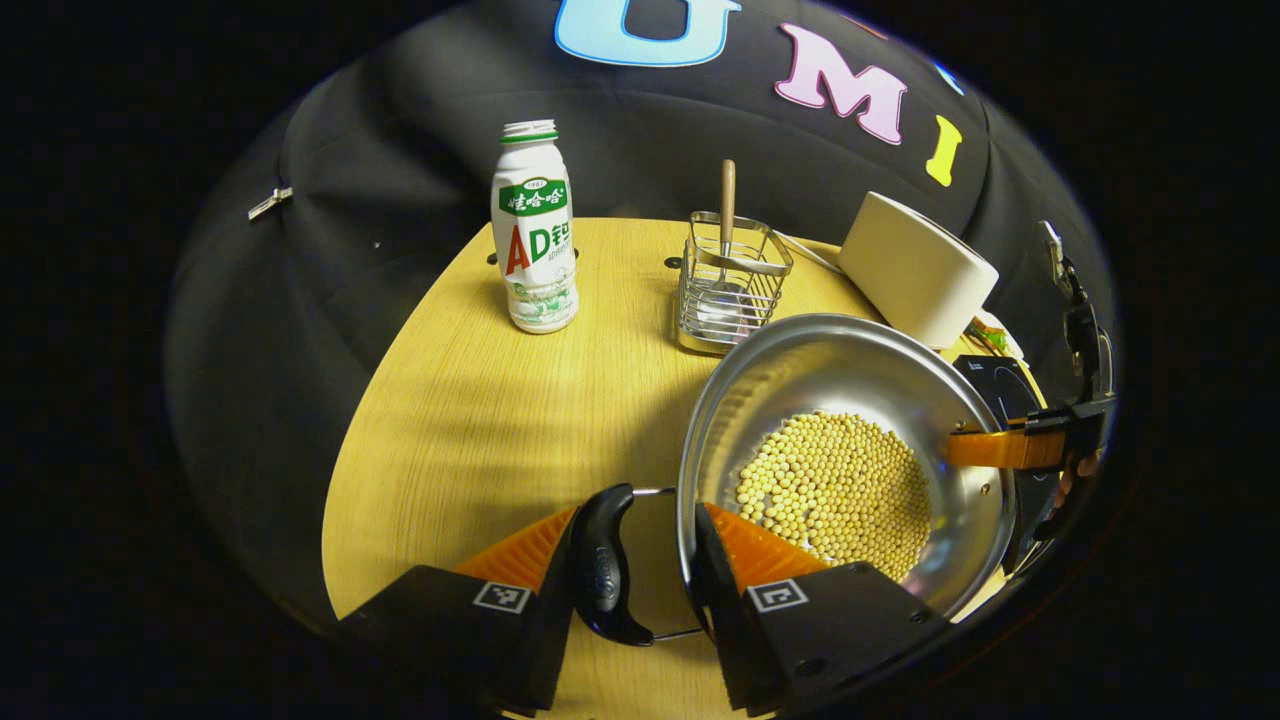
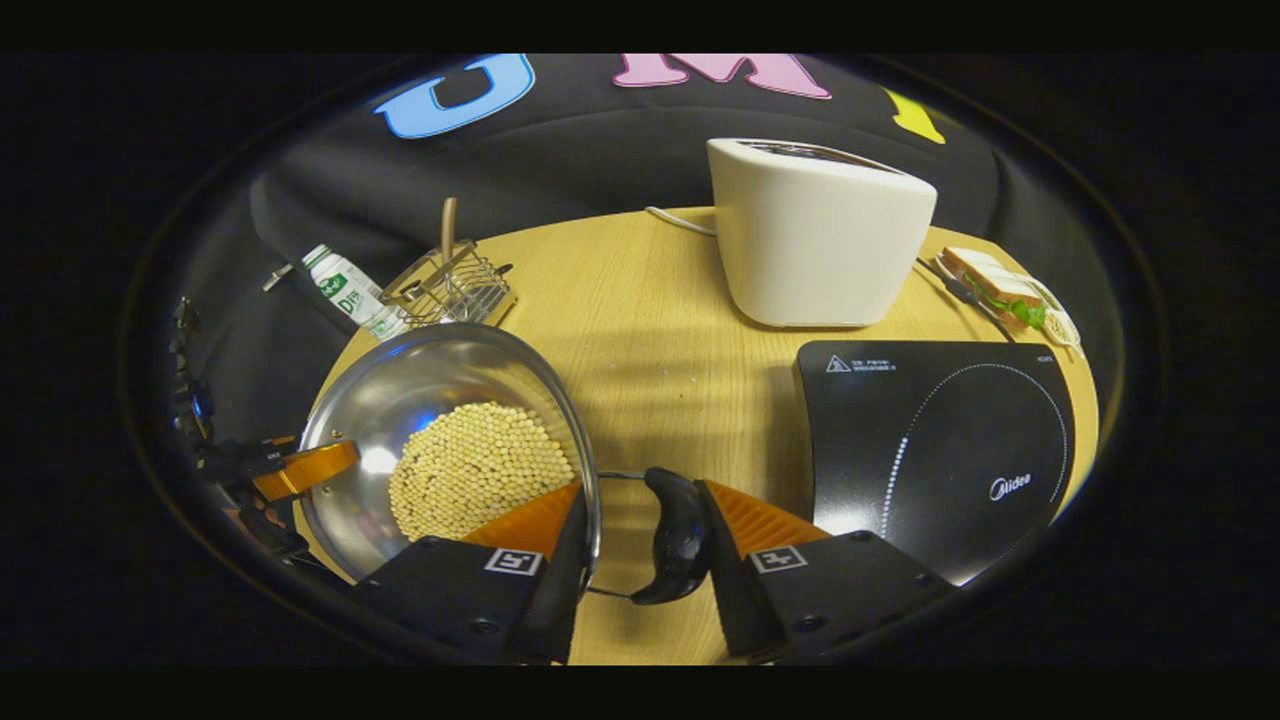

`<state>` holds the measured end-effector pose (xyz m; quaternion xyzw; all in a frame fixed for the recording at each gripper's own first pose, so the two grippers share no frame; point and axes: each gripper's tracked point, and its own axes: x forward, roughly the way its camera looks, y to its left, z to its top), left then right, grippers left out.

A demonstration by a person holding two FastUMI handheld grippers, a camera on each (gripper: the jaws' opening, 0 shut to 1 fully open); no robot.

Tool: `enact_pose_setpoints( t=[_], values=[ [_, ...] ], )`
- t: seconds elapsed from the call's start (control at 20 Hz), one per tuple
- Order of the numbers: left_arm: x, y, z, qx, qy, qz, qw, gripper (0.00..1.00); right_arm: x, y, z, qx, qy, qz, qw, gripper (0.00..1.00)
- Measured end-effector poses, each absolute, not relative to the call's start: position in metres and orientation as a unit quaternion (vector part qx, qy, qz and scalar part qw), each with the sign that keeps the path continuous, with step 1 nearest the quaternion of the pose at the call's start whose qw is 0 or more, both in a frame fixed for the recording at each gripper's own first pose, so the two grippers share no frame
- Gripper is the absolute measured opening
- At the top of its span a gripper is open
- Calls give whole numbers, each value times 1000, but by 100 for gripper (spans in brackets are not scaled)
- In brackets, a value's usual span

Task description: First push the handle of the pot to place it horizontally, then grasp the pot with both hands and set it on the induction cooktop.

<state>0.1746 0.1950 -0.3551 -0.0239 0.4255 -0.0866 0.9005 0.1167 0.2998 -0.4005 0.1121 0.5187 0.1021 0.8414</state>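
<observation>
Evenly, 2 grippers point(image 1: 640, 525) point(image 2: 642, 497) pinch pot point(image 1: 820, 370).

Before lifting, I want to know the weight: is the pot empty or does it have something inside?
Not empty. The pot holds a layer of small yellow beans covering its bottom, well below the rim.

Dim booth, soft striped shadows on table point(image 2: 640, 300), fisheye-bent edges

Steel pot point(image 2: 440, 400) of yellow beans sits left of black cooktop point(image 2: 940, 450)
</observation>
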Motion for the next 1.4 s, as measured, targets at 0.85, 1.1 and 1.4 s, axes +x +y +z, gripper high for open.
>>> enact_pose_setpoints(
  t=[0.85,1.1,1.4],
  values=[
    [153,153,-275,-23,417,-75,905,57,111,249,-324,99,517,114,843,53],
    [143,113,-250,-23,415,-79,906,57,106,205,-305,102,510,111,847,53],
    [145,49,-231,-12,411,-96,907,57,100,140,-297,116,507,93,849,53]
  ],
)
